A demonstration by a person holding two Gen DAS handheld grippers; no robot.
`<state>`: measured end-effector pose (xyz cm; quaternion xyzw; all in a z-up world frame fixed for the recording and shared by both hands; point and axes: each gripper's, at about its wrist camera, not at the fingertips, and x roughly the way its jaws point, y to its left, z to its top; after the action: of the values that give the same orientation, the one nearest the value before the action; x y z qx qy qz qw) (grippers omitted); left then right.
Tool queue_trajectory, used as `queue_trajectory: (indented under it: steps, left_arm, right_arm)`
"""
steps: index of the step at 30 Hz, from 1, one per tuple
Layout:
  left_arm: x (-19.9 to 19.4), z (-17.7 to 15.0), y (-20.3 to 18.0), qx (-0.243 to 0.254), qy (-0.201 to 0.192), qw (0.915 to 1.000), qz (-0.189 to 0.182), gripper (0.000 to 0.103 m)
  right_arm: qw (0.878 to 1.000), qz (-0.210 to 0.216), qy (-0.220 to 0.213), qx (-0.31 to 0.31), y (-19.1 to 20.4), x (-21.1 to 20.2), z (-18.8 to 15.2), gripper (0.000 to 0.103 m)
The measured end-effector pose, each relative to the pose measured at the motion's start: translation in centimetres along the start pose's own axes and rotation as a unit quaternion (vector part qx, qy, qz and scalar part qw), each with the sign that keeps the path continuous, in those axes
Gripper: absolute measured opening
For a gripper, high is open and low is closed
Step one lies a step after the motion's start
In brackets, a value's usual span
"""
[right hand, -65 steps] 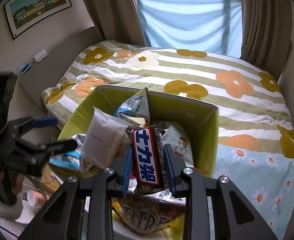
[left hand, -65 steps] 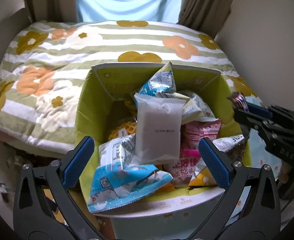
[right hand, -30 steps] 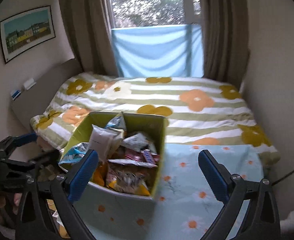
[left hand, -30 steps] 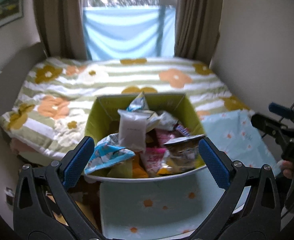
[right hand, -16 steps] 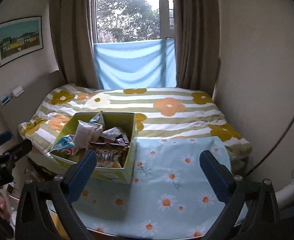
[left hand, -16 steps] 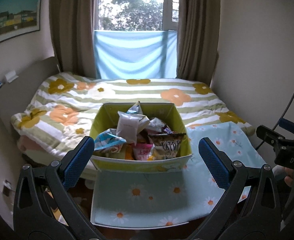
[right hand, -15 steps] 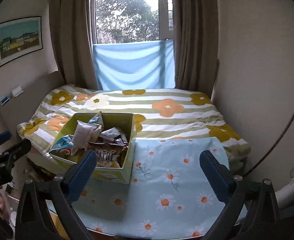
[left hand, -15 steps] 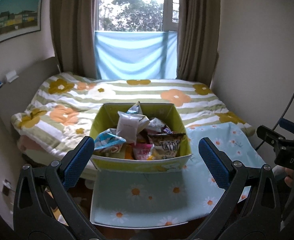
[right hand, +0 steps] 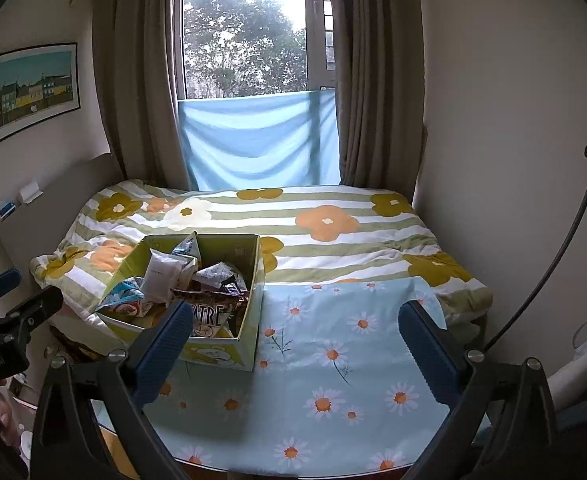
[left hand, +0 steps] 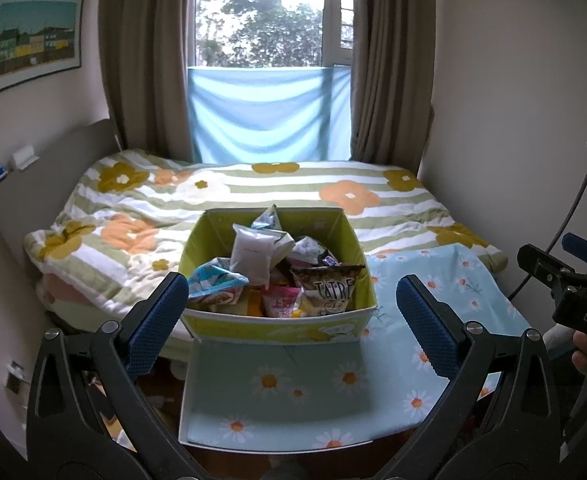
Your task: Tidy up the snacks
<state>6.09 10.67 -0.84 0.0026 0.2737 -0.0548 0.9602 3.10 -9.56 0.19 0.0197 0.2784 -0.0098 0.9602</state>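
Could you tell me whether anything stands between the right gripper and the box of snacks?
Nothing visible does. The right gripper, jaws open and empty, faces bare daisy-print tablecloth; the yellow-green box sits ahead and to its left, snacks heaped above the rim.

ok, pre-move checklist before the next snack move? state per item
1. Left claw open and holding nothing: ok.
2. Right claw open and holding nothing: ok.
3. Snack box upright on the daisy tablecloth: ok.
4. Snacks contained: not ok, blue packet overhangs the box's left rim.
5. Loose snacks left outside the box: none seen on the cloth, ok.
6. Room left in the box: not ok, the white pouch and others are heaped above the rim.
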Motion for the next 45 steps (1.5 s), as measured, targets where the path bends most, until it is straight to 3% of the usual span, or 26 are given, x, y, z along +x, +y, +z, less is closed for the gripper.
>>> queue_trajectory:
  steps: [45]
  left_arm:
    - [0.28,0.09,-0.55,0.004,-0.004,1.0000,-0.006,0.103]
  right_arm:
    - [1.000,-0.009,0.002,0.005,0.10,-0.18,-0.04,0.102]
